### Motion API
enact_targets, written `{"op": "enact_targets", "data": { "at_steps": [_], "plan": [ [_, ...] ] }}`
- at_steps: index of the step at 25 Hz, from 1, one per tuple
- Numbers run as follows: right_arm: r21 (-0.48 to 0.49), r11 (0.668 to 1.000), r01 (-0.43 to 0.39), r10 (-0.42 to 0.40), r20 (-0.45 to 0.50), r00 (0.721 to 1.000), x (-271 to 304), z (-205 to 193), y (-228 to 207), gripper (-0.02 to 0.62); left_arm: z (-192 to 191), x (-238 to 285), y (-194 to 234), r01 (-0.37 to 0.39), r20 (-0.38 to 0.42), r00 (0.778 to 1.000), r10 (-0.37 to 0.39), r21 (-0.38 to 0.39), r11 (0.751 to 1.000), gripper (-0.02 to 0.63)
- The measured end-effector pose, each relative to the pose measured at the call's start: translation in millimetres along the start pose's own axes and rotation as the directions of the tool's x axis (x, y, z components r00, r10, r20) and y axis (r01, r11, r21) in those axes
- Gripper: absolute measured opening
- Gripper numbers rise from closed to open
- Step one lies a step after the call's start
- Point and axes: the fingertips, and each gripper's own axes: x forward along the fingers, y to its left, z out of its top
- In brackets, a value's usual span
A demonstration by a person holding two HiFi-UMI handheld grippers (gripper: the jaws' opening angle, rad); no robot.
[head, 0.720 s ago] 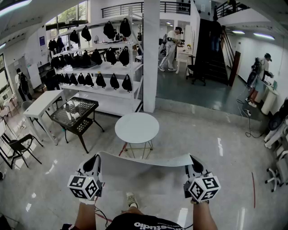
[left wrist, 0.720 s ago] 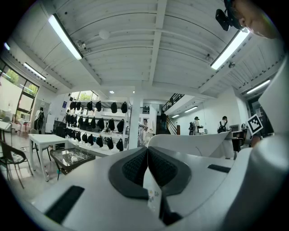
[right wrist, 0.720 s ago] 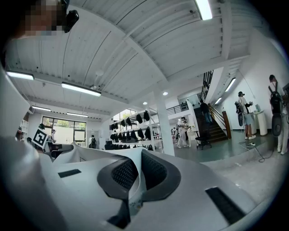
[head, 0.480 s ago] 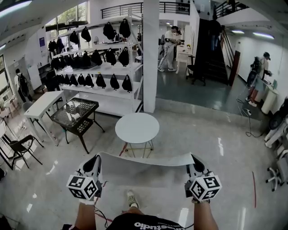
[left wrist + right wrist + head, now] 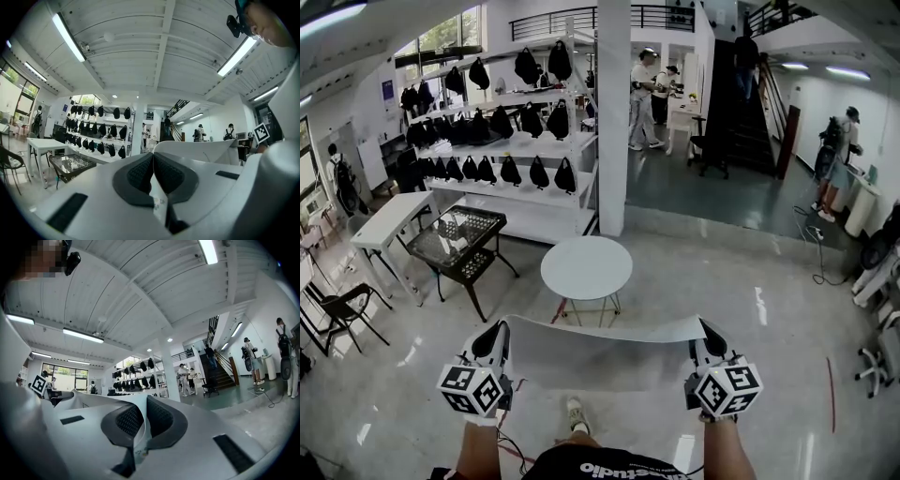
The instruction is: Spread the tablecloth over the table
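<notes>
A white tablecloth (image 5: pixel 602 354) hangs stretched between my two grippers in front of me. The left gripper (image 5: pixel 496 339) is shut on its left corner, the right gripper (image 5: pixel 706 337) on its right corner. In the left gripper view the cloth (image 5: pixel 197 151) runs out to the right from the closed pads (image 5: pixel 140 173); in the right gripper view it (image 5: pixel 110 401) runs off to the left from the pads (image 5: pixel 159 416). The small round white table (image 5: pixel 586 267) stands on the floor just beyond the cloth's top edge, bare.
A black mesh table (image 5: pixel 456 239) and a white desk (image 5: pixel 389 217) stand to the left, with a black chair (image 5: pixel 337 305) nearer. A white pillar (image 5: pixel 614 117) and shelves of black bags (image 5: pixel 502 122) rise behind. People stand far back and right; a cable (image 5: pixel 820 258) lies right.
The cloth and both grippers hold almost still, sinking very slightly in view. A person at the back has walked toward the pillar.
</notes>
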Motion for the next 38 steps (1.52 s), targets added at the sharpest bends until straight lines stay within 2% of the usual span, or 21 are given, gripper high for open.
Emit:
{"op": "enact_targets", "data": {
  "at_steps": [23,38],
  "plan": [
    [0.023,1.0,-0.02,0.02,-0.009,1.0,40,2,-9,0.026,5,31,19,-0.014,0.013,1.0,0.014,-0.014,1.0,0.017],
    [0.003,0.999,-0.037,0.037,-0.012,0.999,127,11,-38,0.026,13,117,51,-0.03,0.031,0.999,0.03,-0.022,0.999,0.017]
  ]
}}
